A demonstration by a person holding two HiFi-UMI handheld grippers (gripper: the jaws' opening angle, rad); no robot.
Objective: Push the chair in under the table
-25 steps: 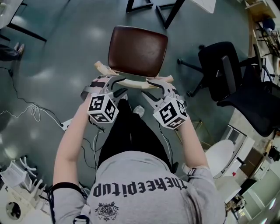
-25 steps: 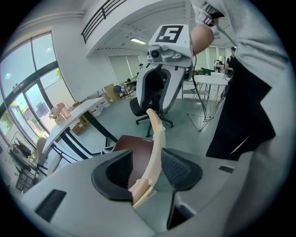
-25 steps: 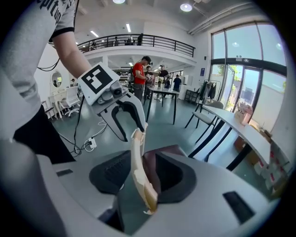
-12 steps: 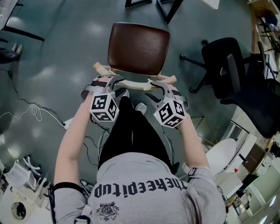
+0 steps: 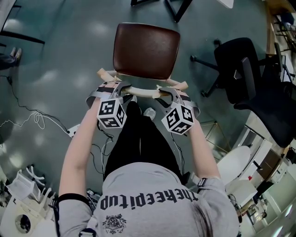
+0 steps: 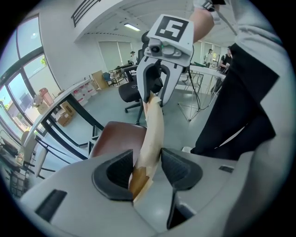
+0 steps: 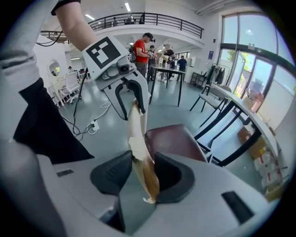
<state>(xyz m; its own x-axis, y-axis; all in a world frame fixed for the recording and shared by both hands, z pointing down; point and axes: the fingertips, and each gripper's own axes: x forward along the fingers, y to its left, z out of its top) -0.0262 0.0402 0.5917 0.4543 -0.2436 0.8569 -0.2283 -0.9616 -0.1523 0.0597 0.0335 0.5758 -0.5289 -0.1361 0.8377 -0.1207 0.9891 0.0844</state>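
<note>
The chair has a brown seat (image 5: 145, 48) and a pale wooden backrest rail (image 5: 144, 91) and stands on the grey floor just ahead of the person. My left gripper (image 5: 121, 88) straddles the rail's left part, with both pads against the wood (image 6: 150, 134). My right gripper (image 5: 166, 91) straddles the right part; its jaws have just been closing with the rail (image 7: 138, 139) between them, and the pads now touch it. Each gripper view shows the other gripper further along the rail: the right gripper (image 6: 157, 90) and the left gripper (image 7: 132, 99). The brown seat (image 7: 173, 141) lies beyond the rail.
Dark table legs (image 5: 178, 11) stand beyond the chair, and a long table edge (image 7: 240, 115) runs to the right. A black office chair (image 5: 245, 69) is at the right. Cables (image 5: 32, 120) trail on the floor at the left. People stand around a far table (image 7: 162, 65).
Both grippers have come down and forward over the backrest rail, so their jaws now sit around it. The chair sits slightly higher in the head view.
</note>
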